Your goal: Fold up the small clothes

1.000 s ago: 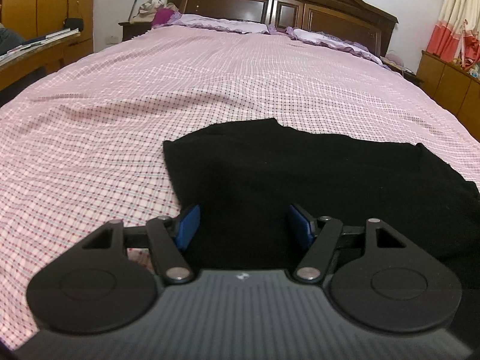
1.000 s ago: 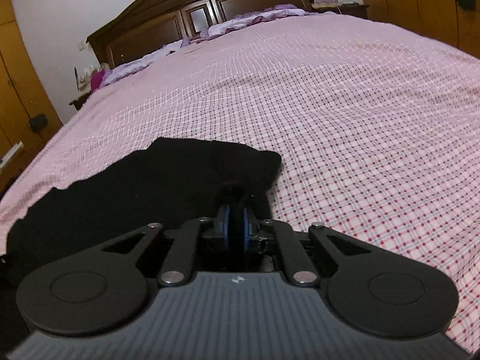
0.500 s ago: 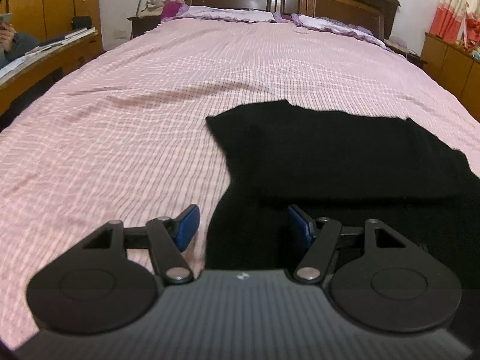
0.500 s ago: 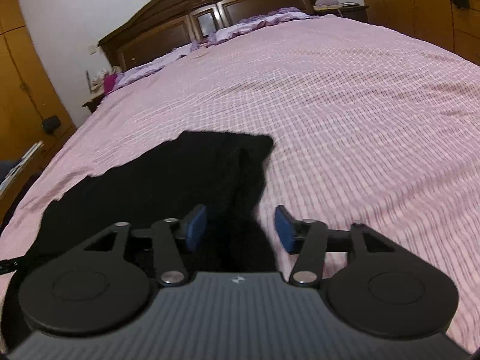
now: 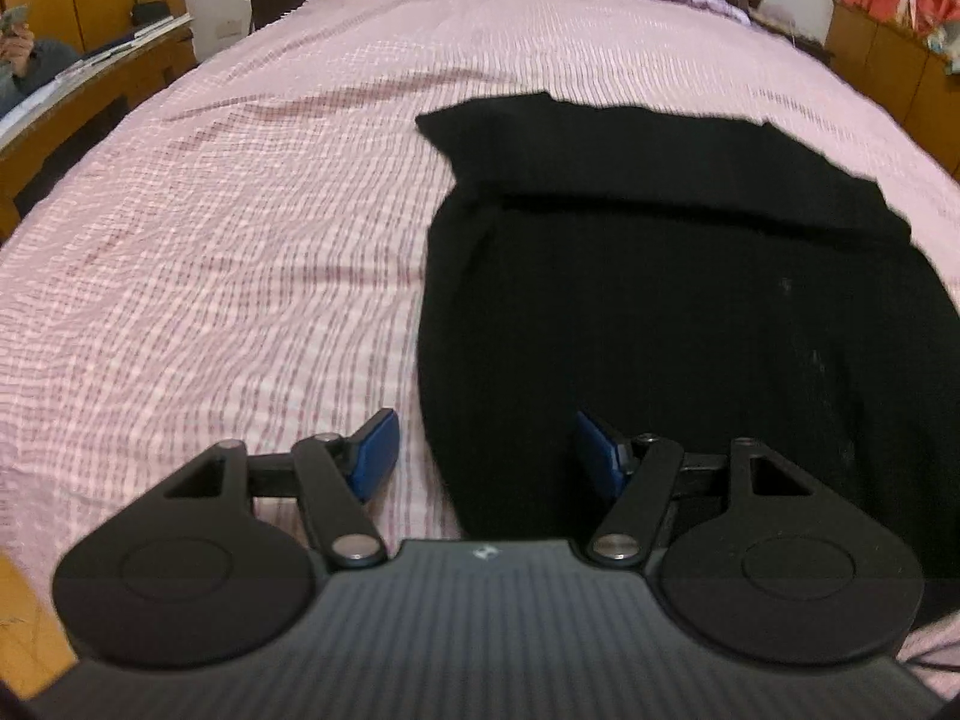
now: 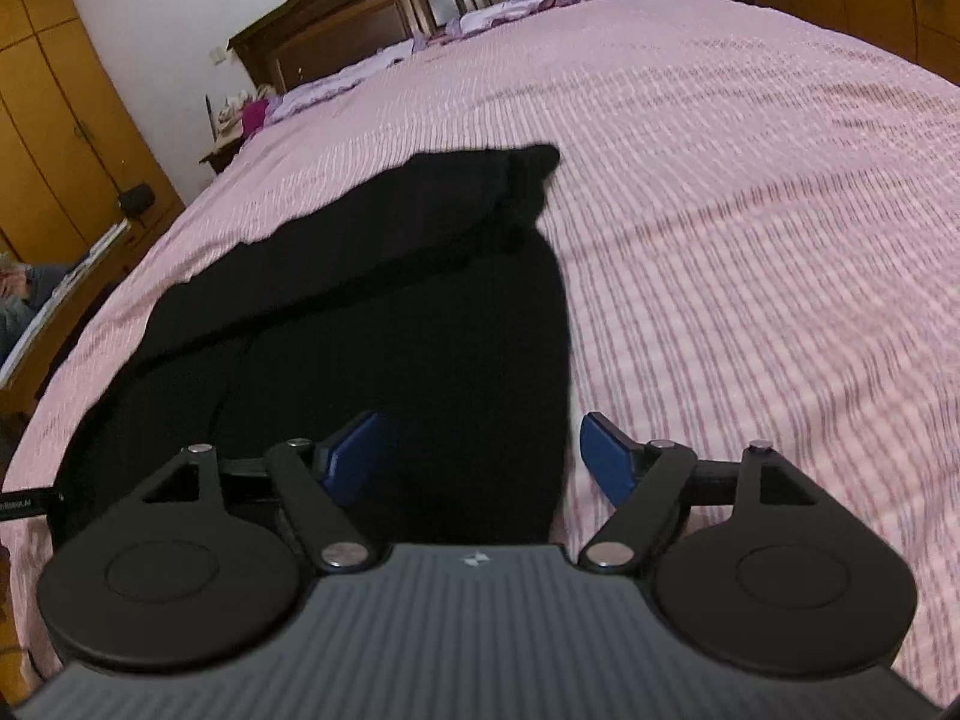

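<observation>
Black knit garment (image 5: 660,276) lies flat on the pink-and-white checked bedsheet (image 5: 210,270) of the bed, near the bed's foot; in left wrist view it fills the area from 12 to 3 o'clock, w/ a folded-over band across its far edge. Left tool (image 5: 485,450) is spread wide, holding nothing: its left blue pad (image 5: 375,450) is over bare sheet, right pad over the black fabric, garment's left edge running between them. Right tool (image 6: 480,456) also spread wide & empty; in right wrist view the garment (image 6: 372,312) stretches from 12 round to 9 o'clock, its right edge passing between the pads, left blue pad (image 6: 351,456) over fabric, right one over sheet. Whether either tool touches the cloth can't be told. Dark wooden headboard (image 6: 384,12) and purple pillows (image 6: 522,0) at 12 o'clock; orange wooden wardrobe (image 6: 54,138) at 10 o'clock. A person's hand (image 5: 15,39), holding something, shows at far left edge of left view.
</observation>
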`<state>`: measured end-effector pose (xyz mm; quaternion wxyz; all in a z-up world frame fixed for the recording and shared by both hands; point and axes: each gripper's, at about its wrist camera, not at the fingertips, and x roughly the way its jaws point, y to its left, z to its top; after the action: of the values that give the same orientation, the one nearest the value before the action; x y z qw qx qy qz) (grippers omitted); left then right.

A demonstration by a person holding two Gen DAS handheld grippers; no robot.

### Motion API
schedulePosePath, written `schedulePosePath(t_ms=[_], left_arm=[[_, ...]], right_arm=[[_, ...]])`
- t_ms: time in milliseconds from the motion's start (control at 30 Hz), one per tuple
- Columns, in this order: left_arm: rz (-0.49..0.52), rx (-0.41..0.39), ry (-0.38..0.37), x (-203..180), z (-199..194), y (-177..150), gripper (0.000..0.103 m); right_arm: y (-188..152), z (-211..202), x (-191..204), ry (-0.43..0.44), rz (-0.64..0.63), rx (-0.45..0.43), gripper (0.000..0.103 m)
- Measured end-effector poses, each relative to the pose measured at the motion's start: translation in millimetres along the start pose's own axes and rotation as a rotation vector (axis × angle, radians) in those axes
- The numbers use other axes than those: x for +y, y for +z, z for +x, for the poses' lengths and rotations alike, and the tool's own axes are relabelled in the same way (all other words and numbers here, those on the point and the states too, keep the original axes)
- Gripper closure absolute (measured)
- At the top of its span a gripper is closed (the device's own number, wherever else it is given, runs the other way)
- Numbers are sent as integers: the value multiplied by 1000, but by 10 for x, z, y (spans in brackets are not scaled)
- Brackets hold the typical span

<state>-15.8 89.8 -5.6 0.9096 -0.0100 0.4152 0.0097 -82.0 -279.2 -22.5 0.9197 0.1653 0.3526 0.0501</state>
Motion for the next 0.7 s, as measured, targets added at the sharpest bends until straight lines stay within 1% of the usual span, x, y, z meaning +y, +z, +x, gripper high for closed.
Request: schedulePosePath(t_ms=[200, 300, 400, 500, 633, 700], left_arm=[[52, 19, 19, -26, -143, -216, 37], [67, 31, 45, -10, -214, -318, 37], [53, 46, 67, 37, -279, -402, 37], [37, 40, 54, 72, -330, -469, 37], [67, 41, 61, 30, -330, -523, 37], [64, 37, 54, 14, -338, -530, 37]], right_arm=[[-269, -136, 39, 11, -11, 36, 22], [-403, -200, 59, 13, -19, 51, 21], [-515, -263, 69, 19, -15, 67, 21], [-628, -314, 74, 31, -12, 93, 21], [-746, -350, 80, 53, -19, 117, 21], [-782, -364, 75, 69, -8, 132, 21]])
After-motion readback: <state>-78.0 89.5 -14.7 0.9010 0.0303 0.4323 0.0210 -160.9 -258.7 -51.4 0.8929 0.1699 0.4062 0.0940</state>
